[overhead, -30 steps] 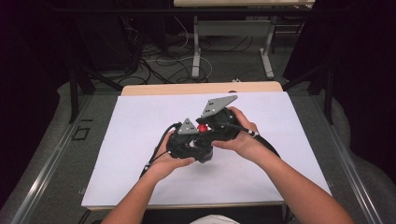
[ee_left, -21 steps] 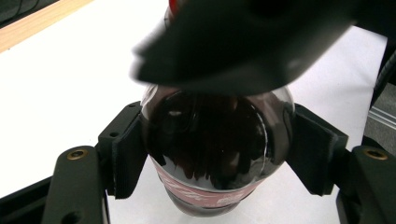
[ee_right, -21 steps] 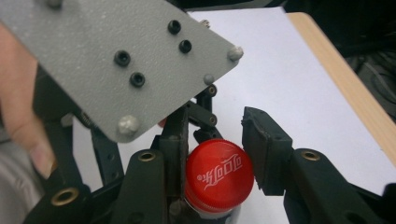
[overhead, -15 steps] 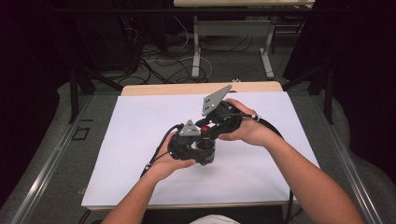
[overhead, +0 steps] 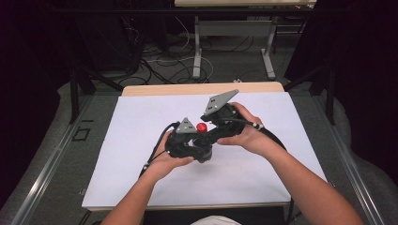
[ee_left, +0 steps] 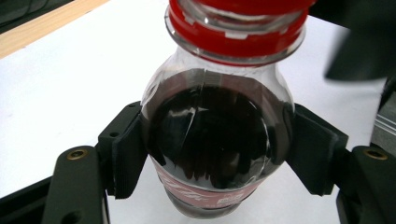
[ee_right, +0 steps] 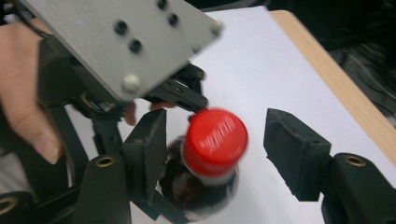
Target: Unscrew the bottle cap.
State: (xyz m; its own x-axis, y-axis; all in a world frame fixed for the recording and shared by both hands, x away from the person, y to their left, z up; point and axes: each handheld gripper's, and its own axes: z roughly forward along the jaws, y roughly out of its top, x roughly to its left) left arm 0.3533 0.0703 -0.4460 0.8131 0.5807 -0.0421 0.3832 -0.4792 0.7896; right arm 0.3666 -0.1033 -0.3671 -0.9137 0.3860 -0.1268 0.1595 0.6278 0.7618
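The left tool pinches the bottle at its shoulder, holding it steady over the middle of the white table. The right tool has just been opening, its jaws now spread around the red cap without pressing; a second ago it sat nearer the left hand

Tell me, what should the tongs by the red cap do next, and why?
Probably close the right tongs on the cap. Their jaws have just been opening and stand apart on either side of it, not pressing. The left tongs already clamp the bottle, so it should stay steady for twisting.
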